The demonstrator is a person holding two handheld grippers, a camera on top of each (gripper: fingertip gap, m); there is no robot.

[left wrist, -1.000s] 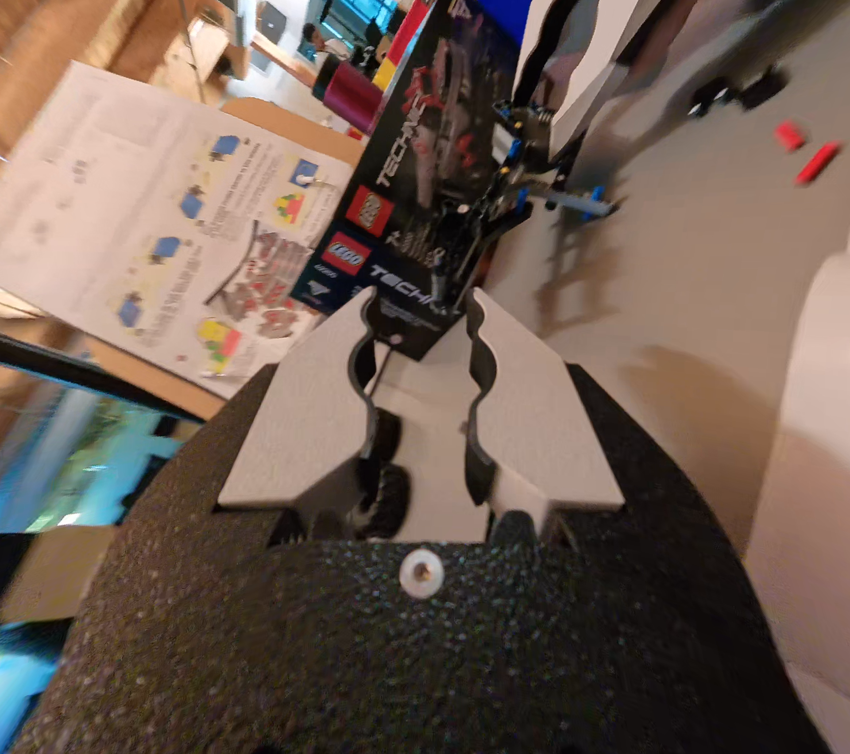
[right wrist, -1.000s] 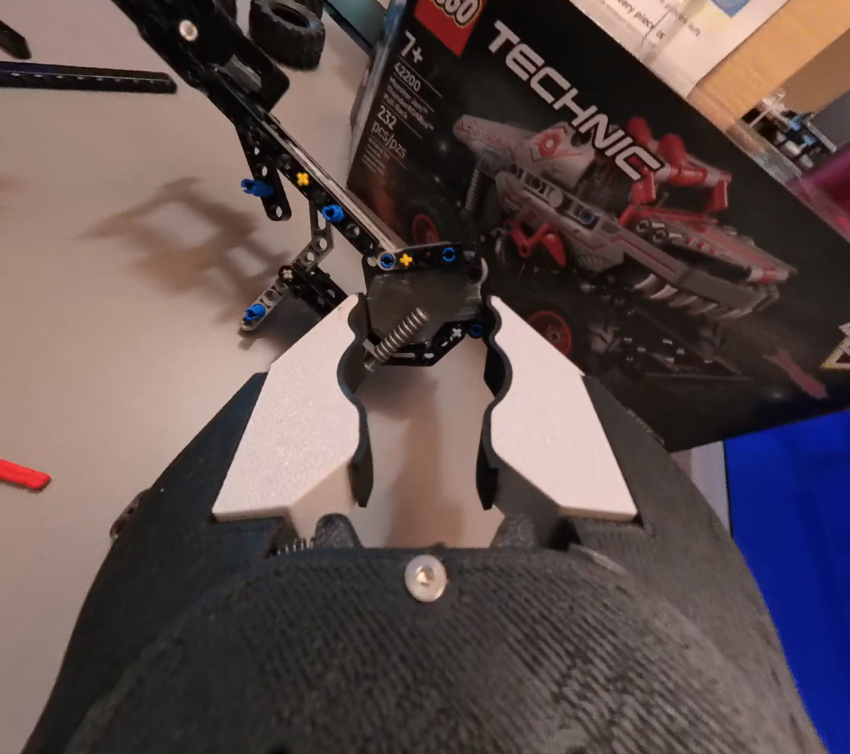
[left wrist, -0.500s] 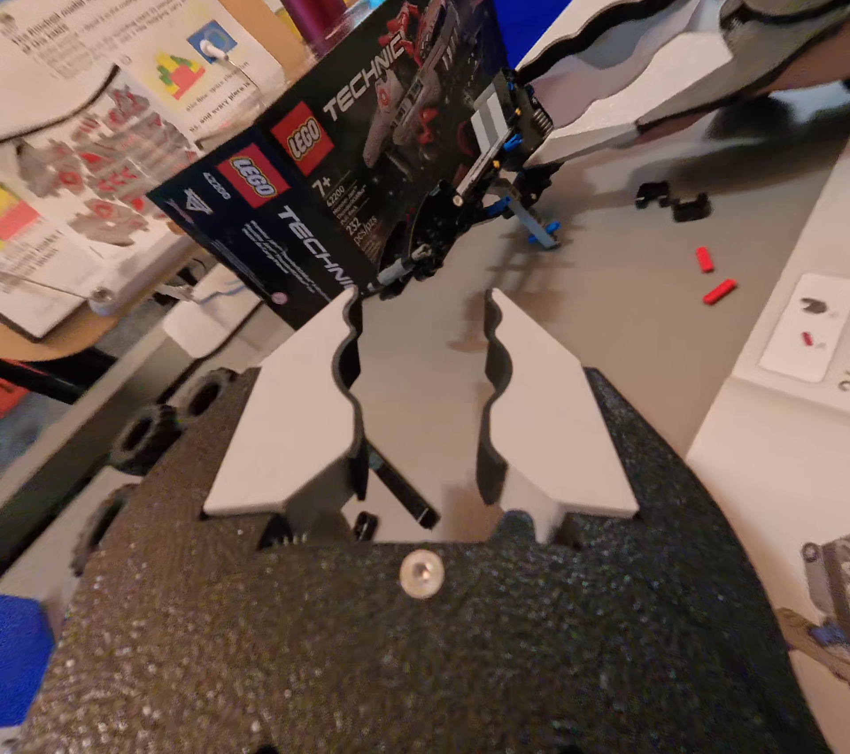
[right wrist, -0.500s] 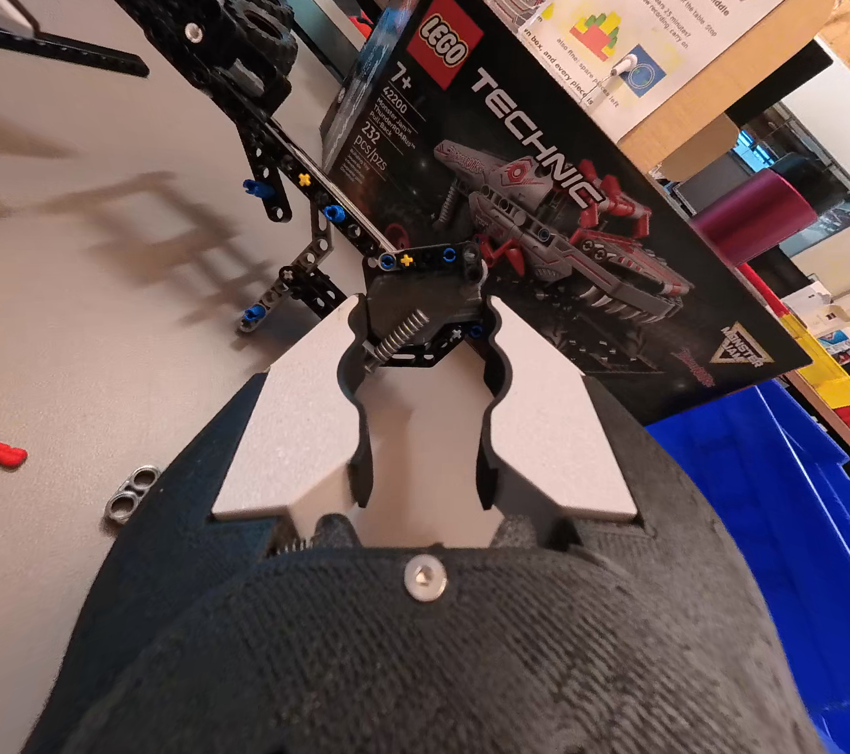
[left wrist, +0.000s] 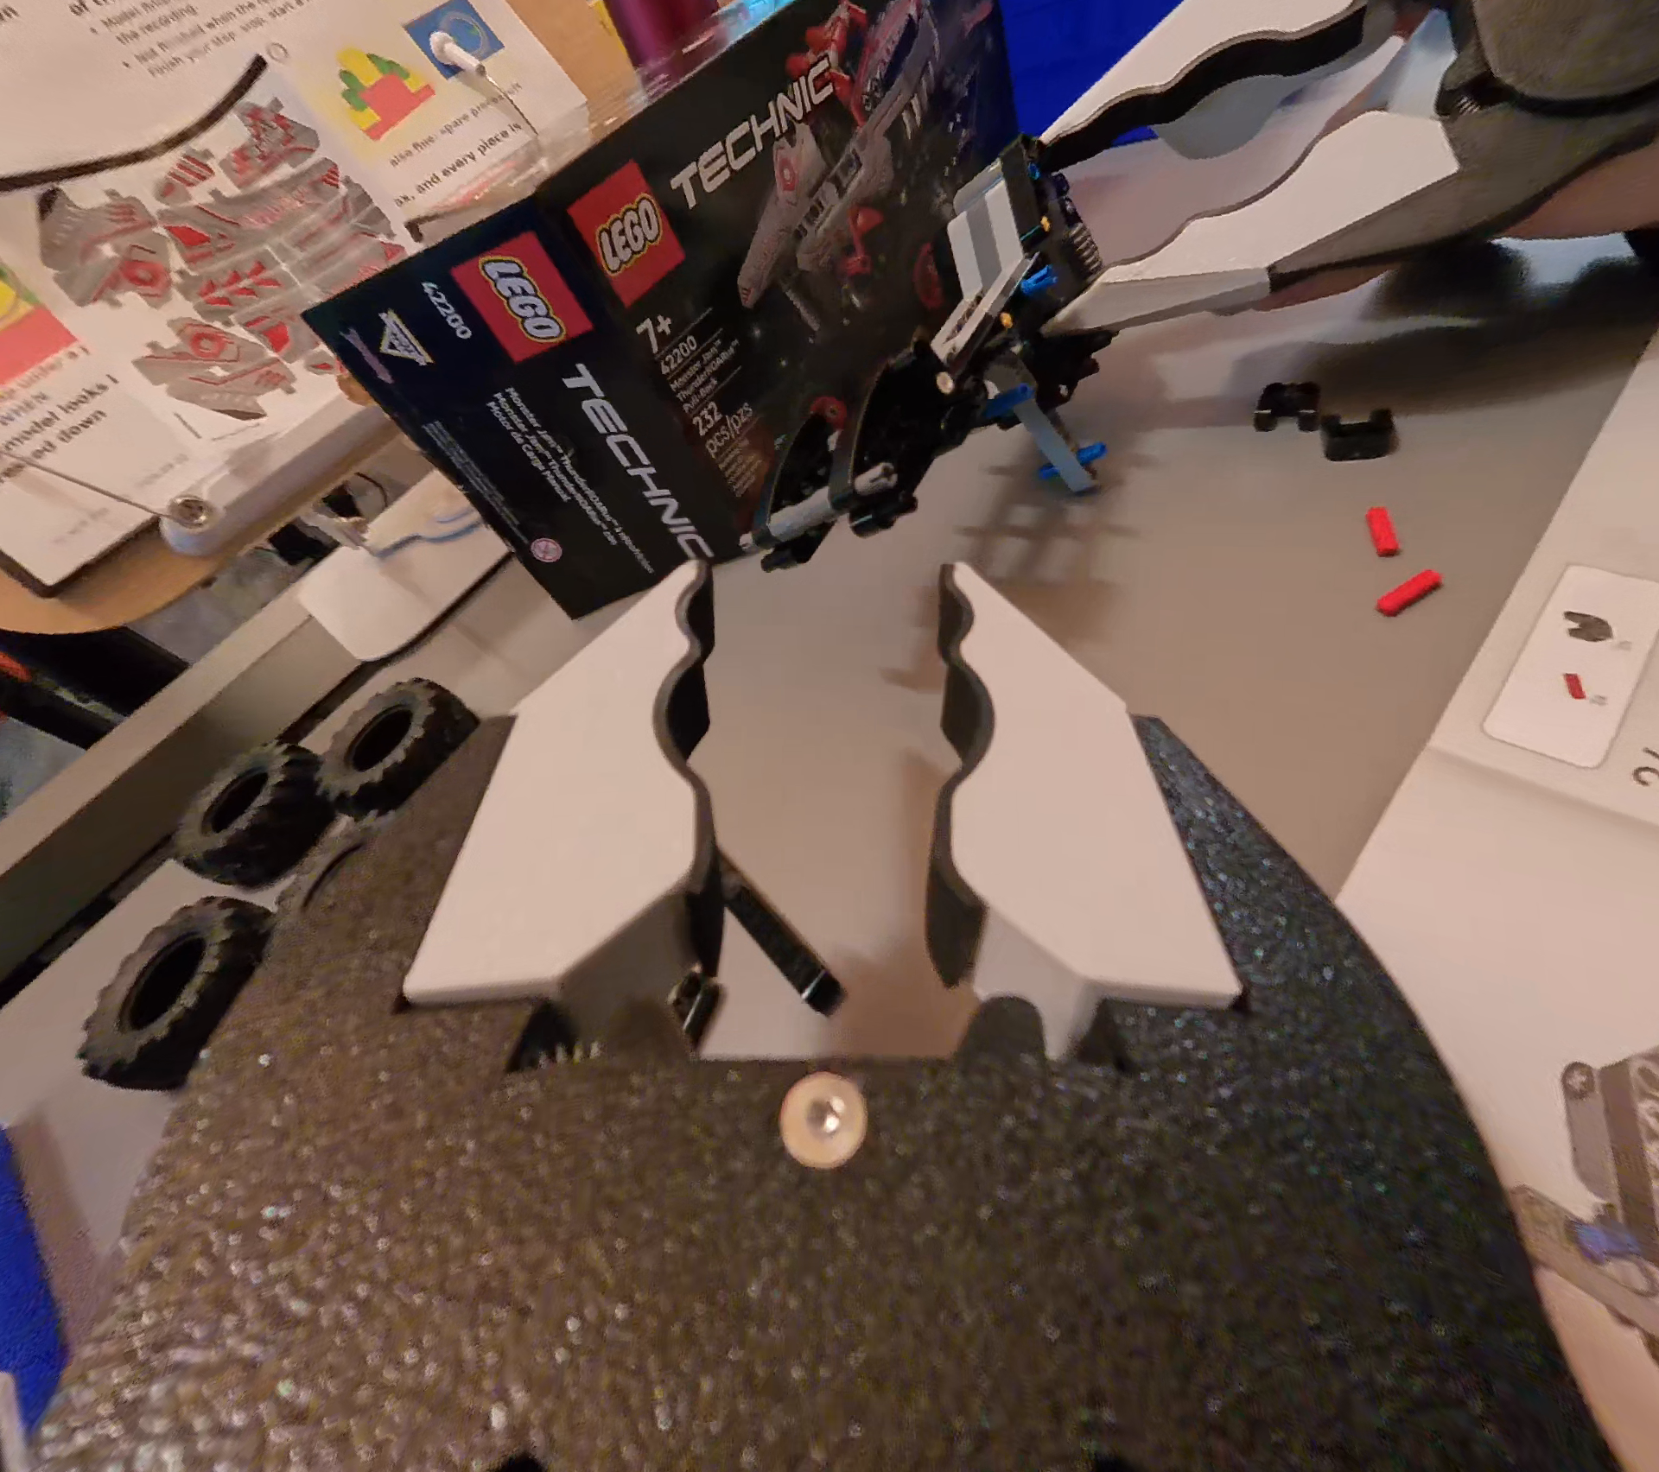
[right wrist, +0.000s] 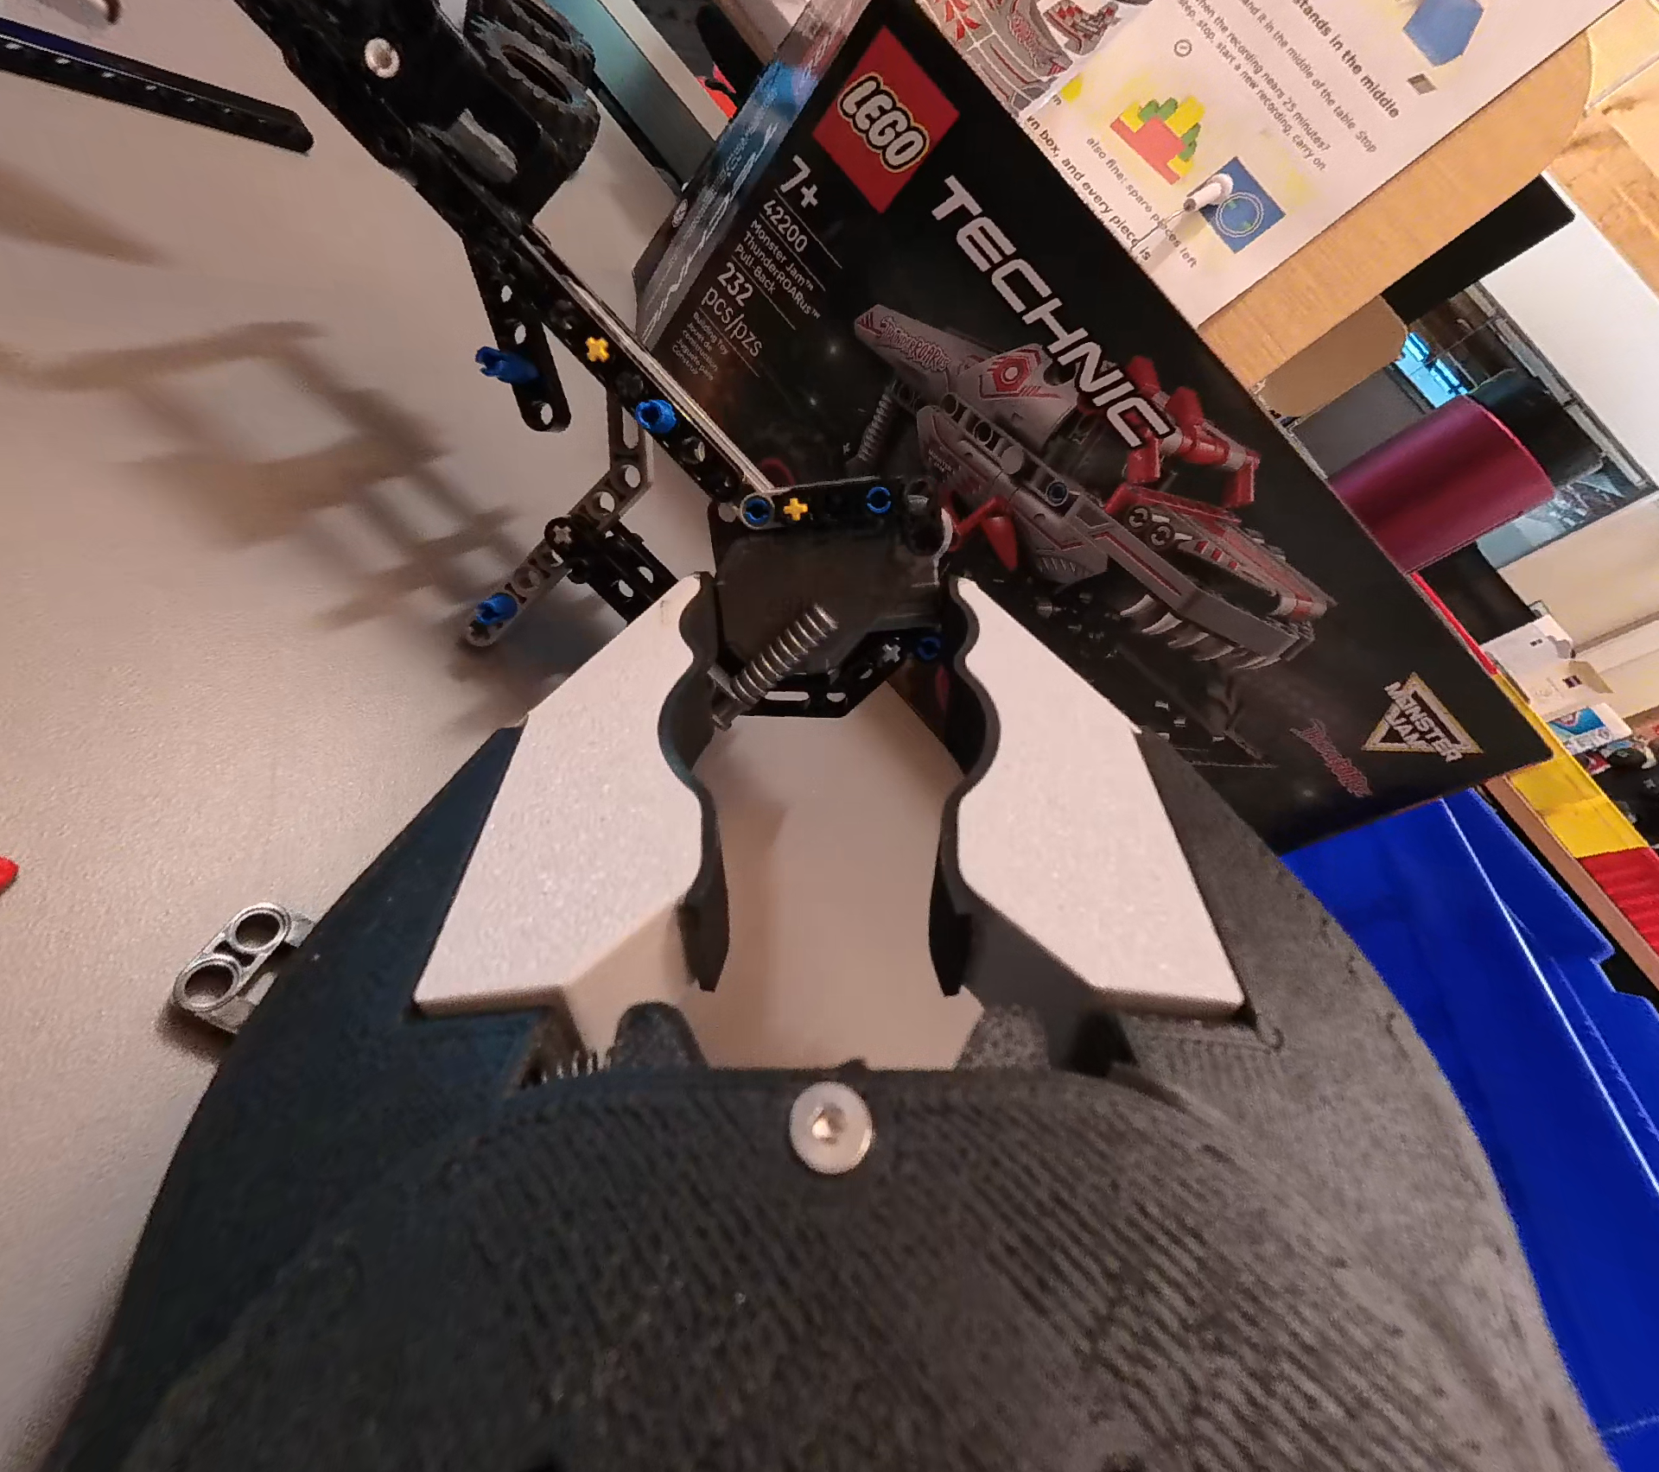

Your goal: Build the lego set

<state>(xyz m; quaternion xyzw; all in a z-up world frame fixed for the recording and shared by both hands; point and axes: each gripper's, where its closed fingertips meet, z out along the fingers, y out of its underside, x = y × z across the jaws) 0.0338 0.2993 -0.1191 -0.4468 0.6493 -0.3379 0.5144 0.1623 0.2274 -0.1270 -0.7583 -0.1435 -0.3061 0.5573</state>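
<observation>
A half-built black chassis [right wrist: 628, 388] is being held above the grey table [right wrist: 179, 621], just in front of the set's box [right wrist: 1032, 352], by the right gripper [right wrist: 830, 639], its fingers closed on the grey block at one end. The left gripper [left wrist: 821, 594] is being kept open and empty, well short of the far end. The frame is judged light but spindly, with pins likely to pop loose, so the solid block is being favoured over the thin beams.

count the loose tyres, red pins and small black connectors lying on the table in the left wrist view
black tyres: 3
red pins: 2
small black connectors: 2
total: 7
</observation>
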